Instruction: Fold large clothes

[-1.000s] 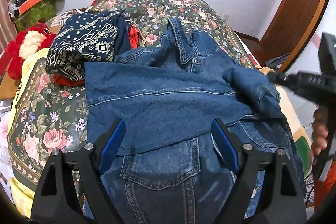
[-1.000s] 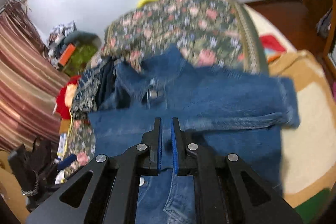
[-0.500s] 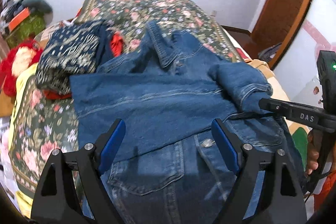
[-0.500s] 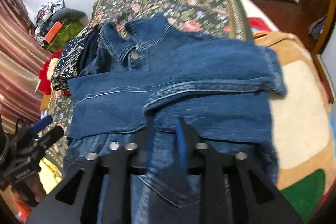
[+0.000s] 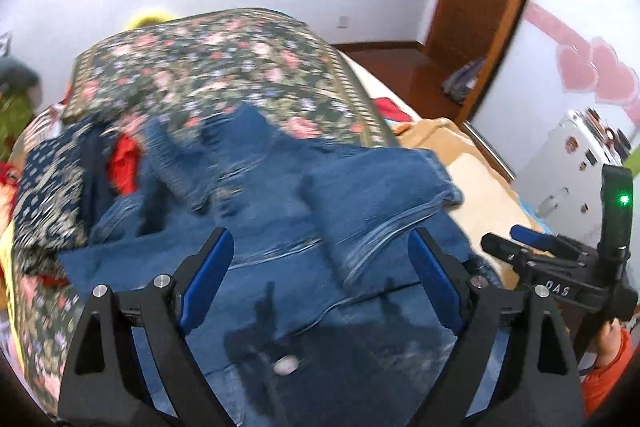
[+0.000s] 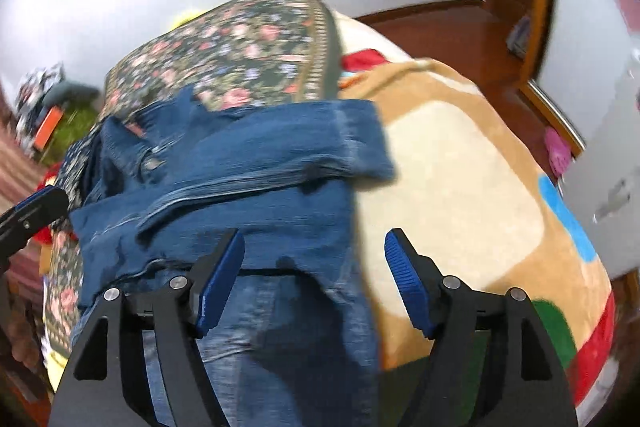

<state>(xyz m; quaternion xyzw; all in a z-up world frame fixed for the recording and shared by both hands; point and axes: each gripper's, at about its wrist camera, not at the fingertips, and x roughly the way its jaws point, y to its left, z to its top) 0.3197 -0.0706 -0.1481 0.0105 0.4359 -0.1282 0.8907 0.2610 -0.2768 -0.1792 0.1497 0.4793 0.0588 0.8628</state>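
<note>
Blue-padded, the left gripper [image 5: 320,277] hangs wide open, holding nothing; the right gripper [image 6: 314,279], marked "DAS", has just been opening, also holding nothing. Below both lies the denim jacket [image 5: 280,227], seemingly sleeves folded across, on the floral bedspread [image 5: 208,67].

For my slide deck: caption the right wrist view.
Open right gripper above denim jacket with sleeves folded in, on a bed.

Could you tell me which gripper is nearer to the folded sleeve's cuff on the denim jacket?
Right. The right gripper hangs just below the sleeve cuff at the denim jacket's edge; the left gripper hovers over the jacket's middle.
</note>
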